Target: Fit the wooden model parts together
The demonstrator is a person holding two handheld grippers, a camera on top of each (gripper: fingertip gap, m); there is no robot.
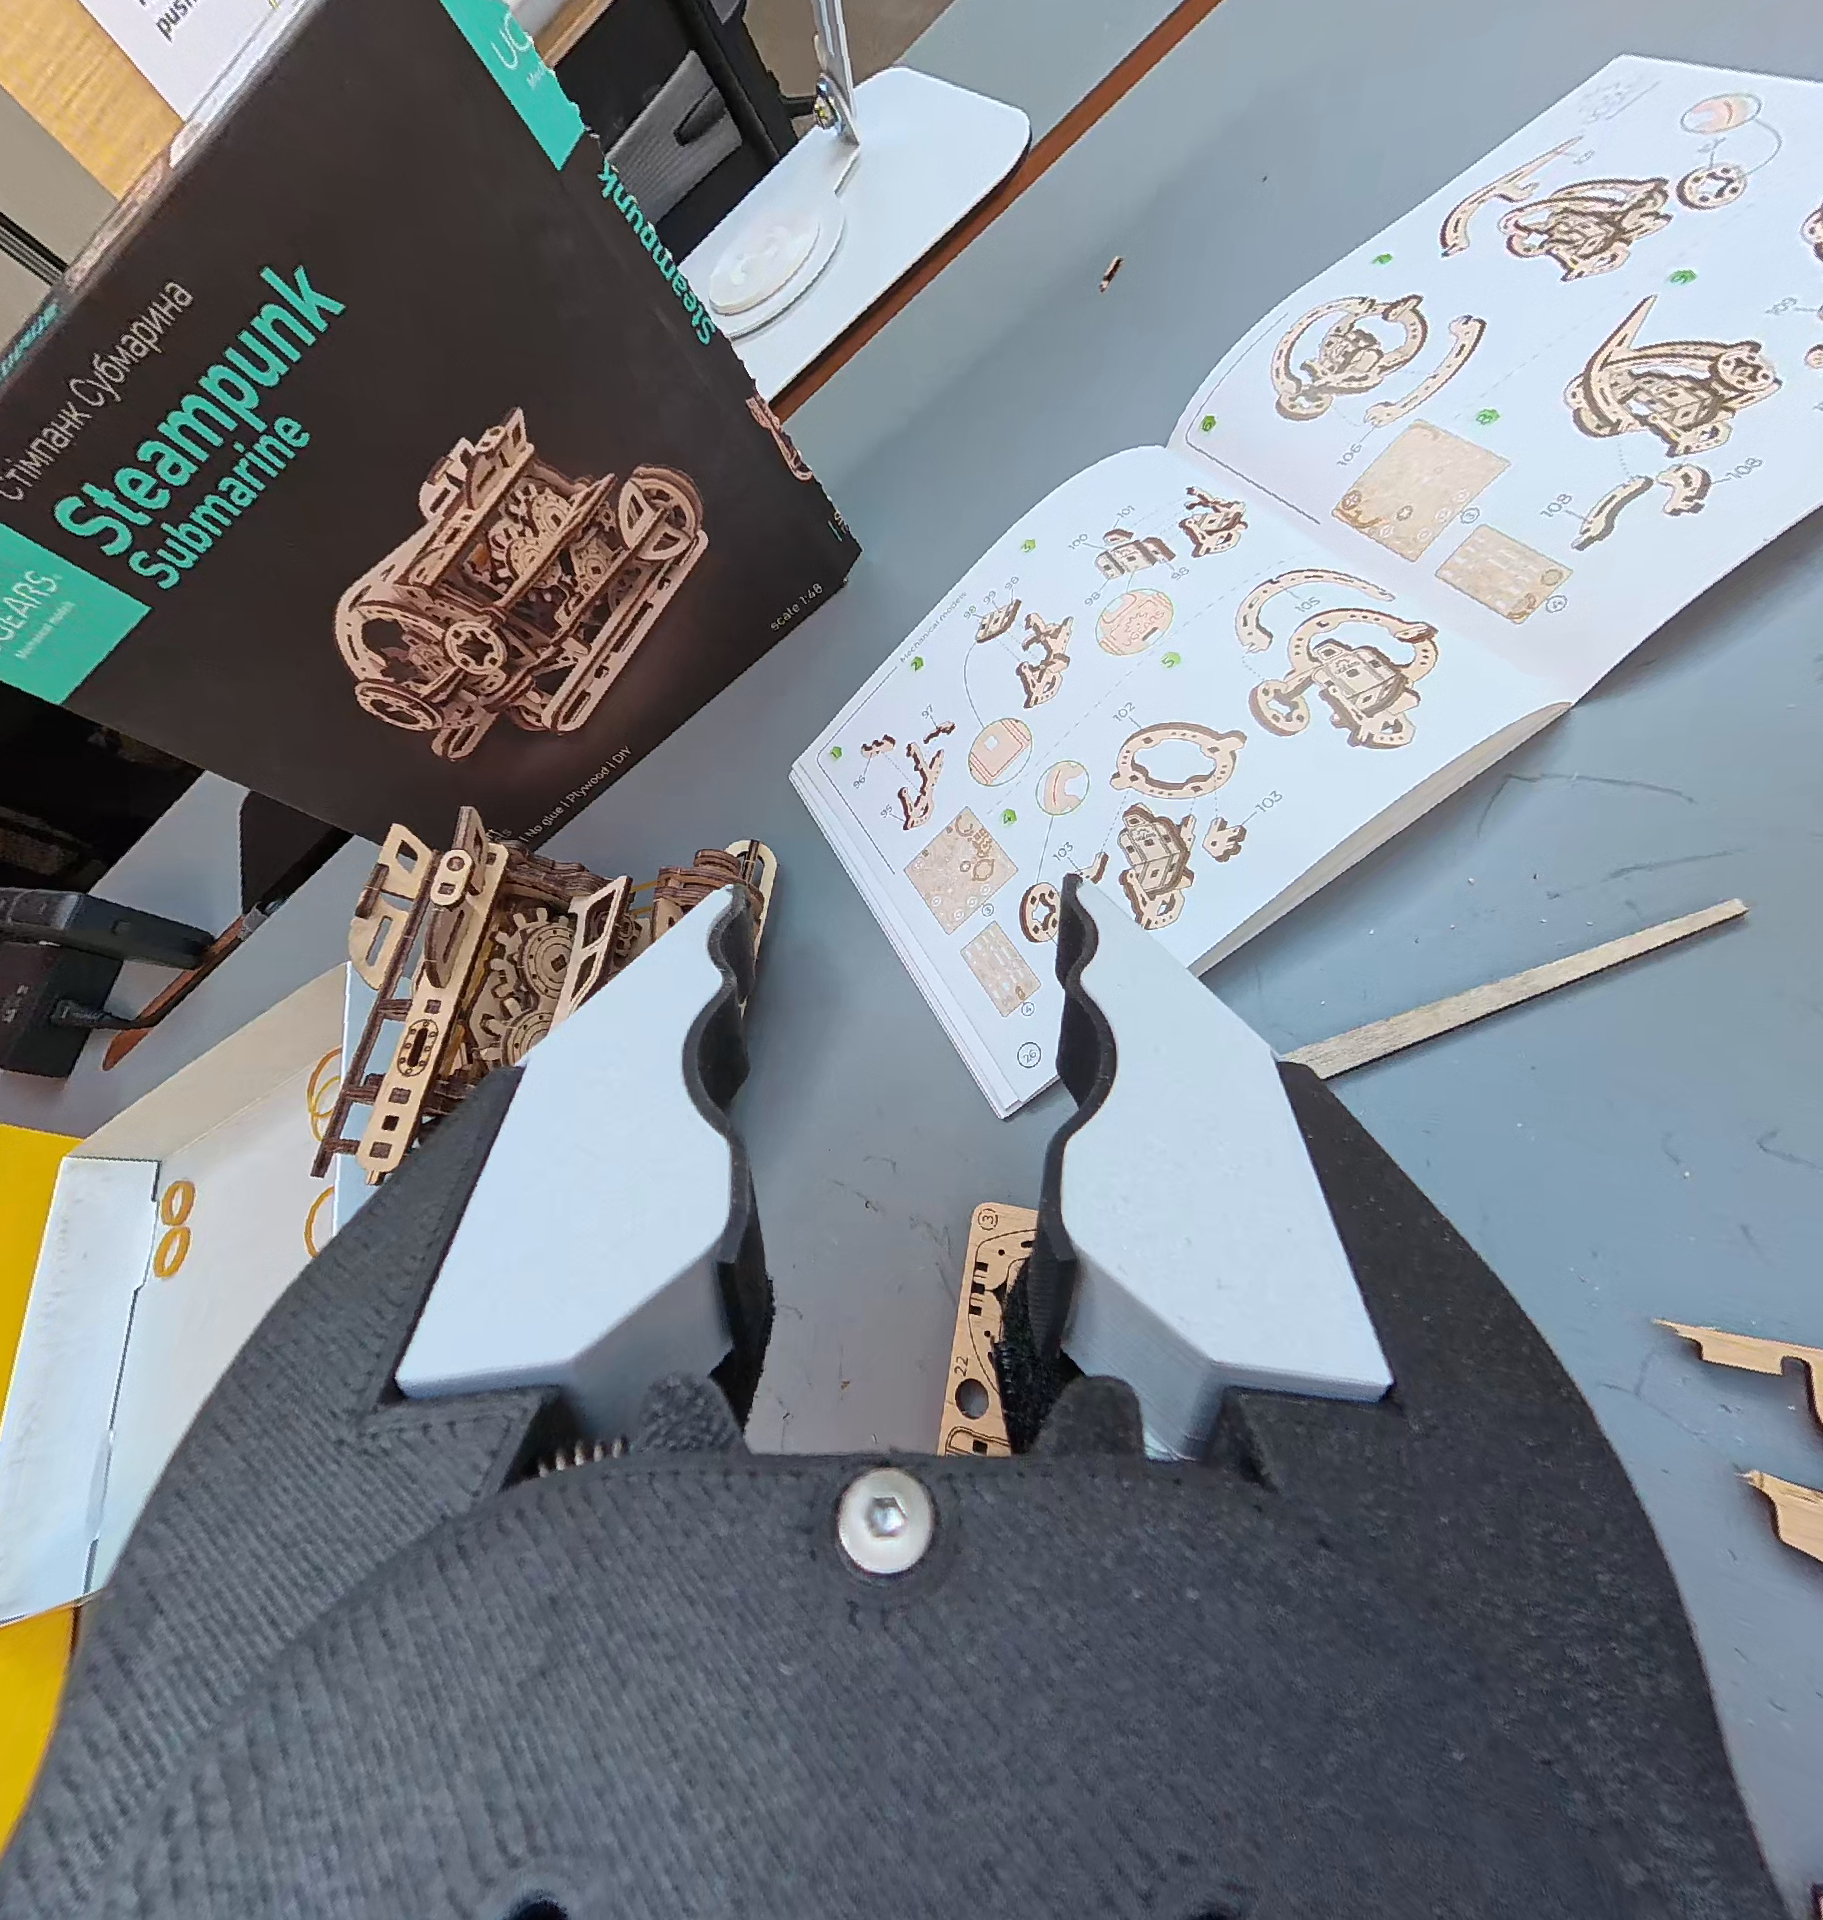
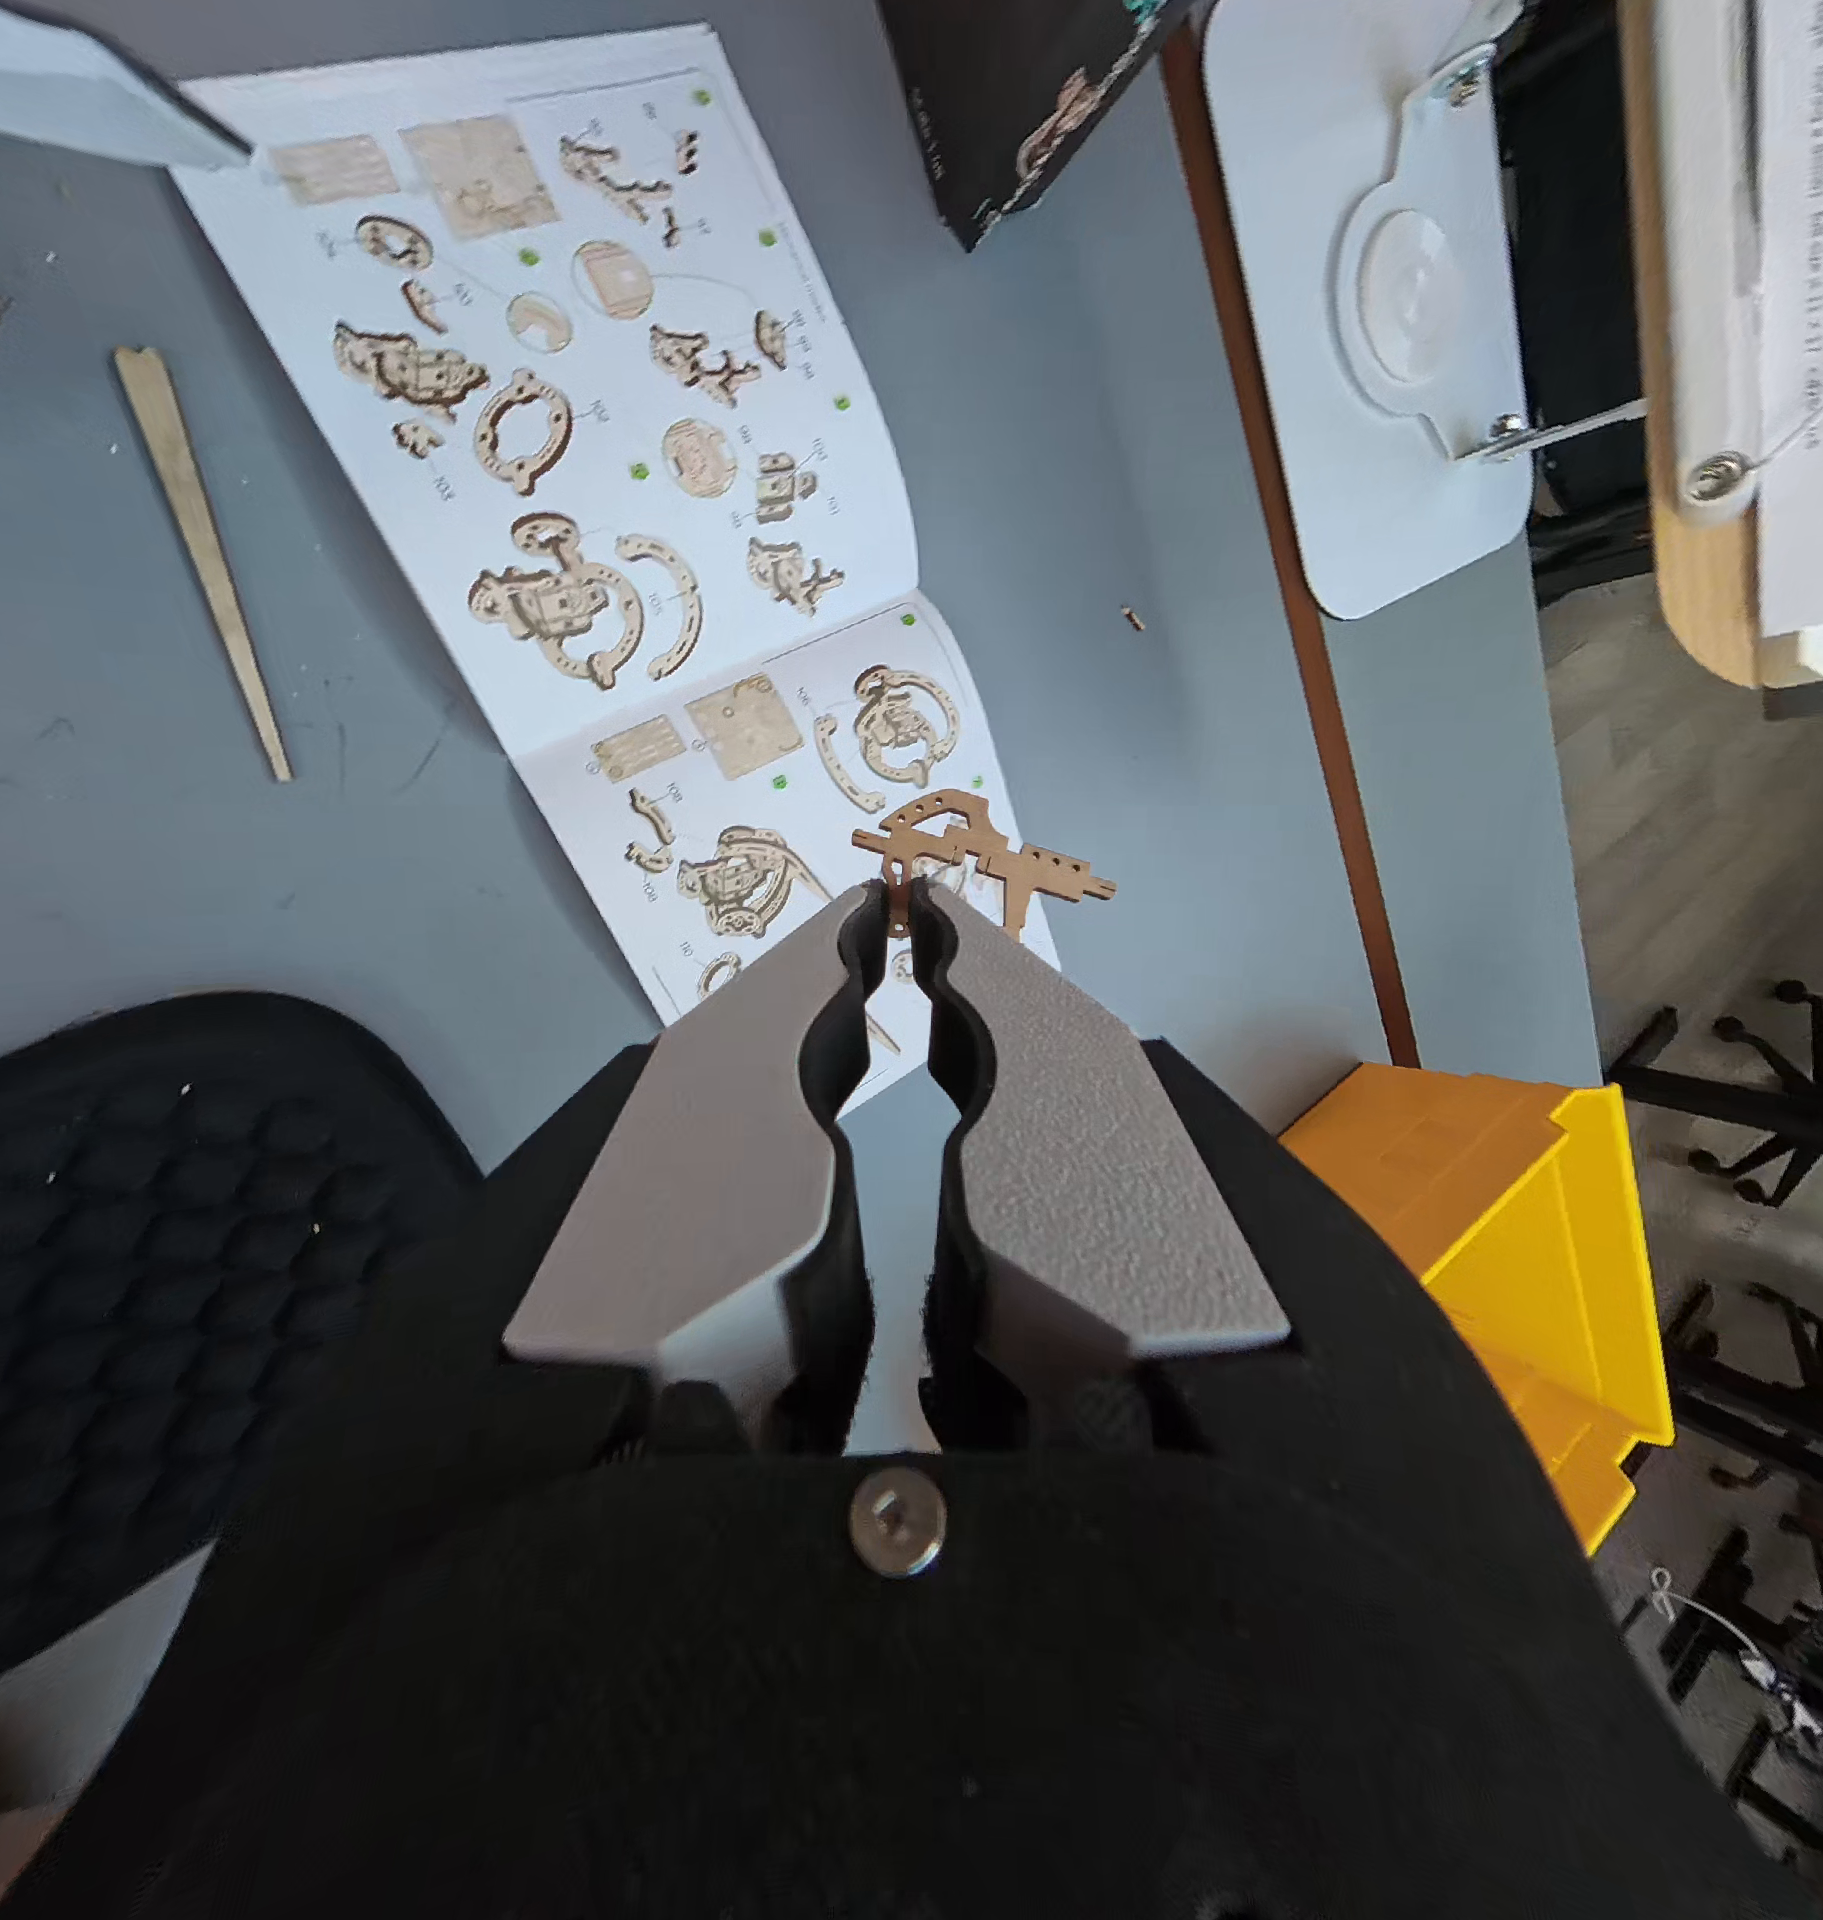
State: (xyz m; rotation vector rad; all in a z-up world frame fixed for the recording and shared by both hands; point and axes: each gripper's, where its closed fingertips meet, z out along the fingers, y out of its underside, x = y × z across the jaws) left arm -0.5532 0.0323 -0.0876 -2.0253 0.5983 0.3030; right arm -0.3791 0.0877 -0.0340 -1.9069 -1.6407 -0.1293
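Your right tongs (image 2: 894,896) pinch a flat wooden cutout piece (image 2: 974,850) at their tips, above the open instruction booklet (image 2: 616,436); your left tongs (image 1: 902,904) gape, empty, over the grey desk (image 1: 1561,1143), the half-built wooden model (image 1: 491,966) just beyond their left finger

On the grey worktop (image 1: 1509,1195) we see an open instruction booklet (image 1: 1250,582) lying flat, with a dark product box (image 1: 387,416) standing tilted near it. We also find a white lamp base (image 2: 1395,312) at the worktop's far edge, a yellow bin (image 2: 1509,1278) off its side, and a white tray (image 1: 65,1382) holding yellow rubber bands (image 1: 174,1226).
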